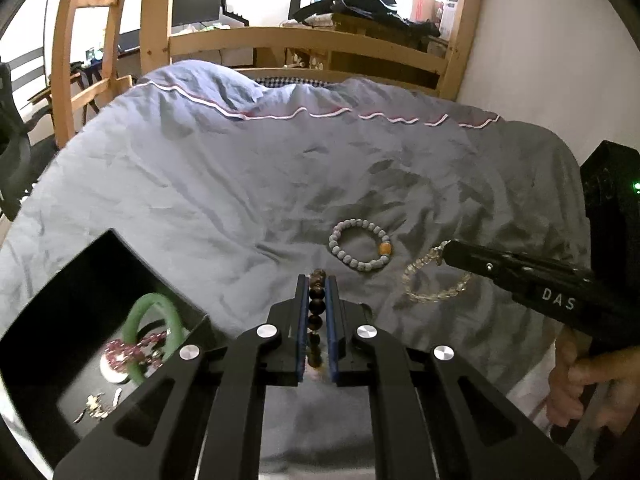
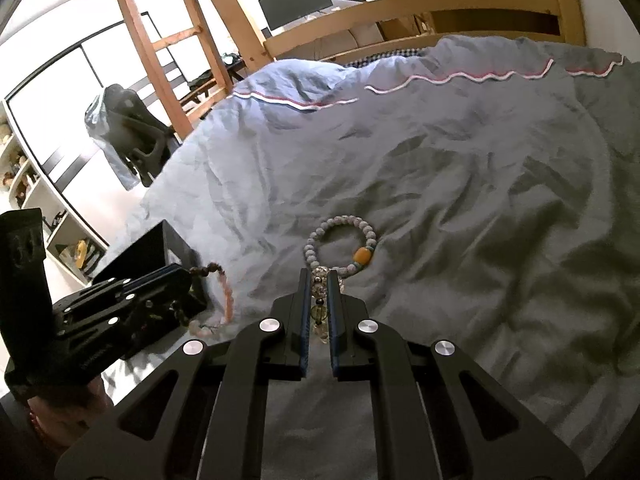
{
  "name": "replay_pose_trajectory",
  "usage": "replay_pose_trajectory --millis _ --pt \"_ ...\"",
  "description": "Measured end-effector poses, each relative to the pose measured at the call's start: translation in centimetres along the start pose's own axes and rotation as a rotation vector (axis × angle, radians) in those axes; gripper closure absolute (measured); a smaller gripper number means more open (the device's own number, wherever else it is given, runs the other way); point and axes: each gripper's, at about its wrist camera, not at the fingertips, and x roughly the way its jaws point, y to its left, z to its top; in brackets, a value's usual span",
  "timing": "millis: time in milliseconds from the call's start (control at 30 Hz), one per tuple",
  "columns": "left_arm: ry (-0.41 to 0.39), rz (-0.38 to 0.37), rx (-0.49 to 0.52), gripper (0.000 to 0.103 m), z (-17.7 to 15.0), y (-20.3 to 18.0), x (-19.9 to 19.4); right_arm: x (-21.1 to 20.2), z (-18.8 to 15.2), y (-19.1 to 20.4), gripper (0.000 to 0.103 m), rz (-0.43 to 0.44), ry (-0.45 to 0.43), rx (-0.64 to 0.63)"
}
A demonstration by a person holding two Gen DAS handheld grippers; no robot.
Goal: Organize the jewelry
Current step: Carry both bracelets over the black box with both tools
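Gripping a string of dark brown beads (image 1: 315, 312) at the bottom centre of the left wrist view, the left gripper (image 1: 316, 280) is pinching narrowly, the beads running down between its blue-padded fingers (image 1: 330, 320). Sitting at lower left of that frame, a black box (image 1: 80, 280) is holding a green bangle (image 1: 138, 320), a pink beaded piece (image 1: 128, 354) and small silver bits (image 1: 94, 406). Reaching in from the right edge, the right gripper (image 1: 444, 252) is clamping the clear crystal bracelet (image 1: 424, 284), which is lying on the grey-blue quilt (image 1: 240, 184); in the right wrist view its crystal beads (image 2: 320, 292) are showing between the nearly closed fingers. Just beyond, at mid-frame, a grey bead bracelet (image 1: 360, 248) with one amber bead is resting flat on the quilt. Farther up, a wooden bed rail (image 1: 304, 40) is crossing the frame.
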Motion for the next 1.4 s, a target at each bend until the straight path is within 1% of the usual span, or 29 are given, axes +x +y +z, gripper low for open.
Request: replay_pose_trajectory --millis 167,300,567,633,700,833,1067,1233,1400 --pt "-0.007 0.015 0.0 0.095 -0.2 0.2 -2.4 -1.9 0.2 1.8 0.095 0.006 -0.018 -0.032" --pt "-0.005 0.025 -0.005 0.095 -0.4 0.6 -4.0 -2.9 0.5 3.9 0.095 0.015 -0.027 -0.072" --pt "-0.026 0.047 -0.025 0.095 -0.1 2.1 -6.6 -3.0 0.5 8.0 0.095 0.036 -0.024 -0.134" --pt "-0.031 0.059 -0.03 0.095 0.0 2.7 -7.3 -2.9 0.6 9.2 0.095 0.045 -0.023 -0.147" --pt "-0.03 0.086 -0.031 0.095 0.0 3.4 -7.9 -2.7 0.6 10.2 0.095 0.051 -0.021 -0.162" --pt "-0.035 0.115 -0.06 0.095 0.0 5.1 -9.0 -2.0 0.7 12.2 0.095 0.067 -0.015 -0.186" --pt "-0.061 0.146 -0.106 0.095 0.1 8.6 -11.3 -0.4 1.4 15.7 0.095 0.098 -0.006 -0.216" --pt "-0.057 0.168 -0.112 0.095 0.0 10.6 -11.8 1.0 1.9 18.1 0.095 0.121 0.005 -0.242" --pt "-0.035 0.192 -0.124 0.095 -0.2 12.2 -11.7 2.8 1.6 20.0 0.095 0.14 0.029 -0.264"
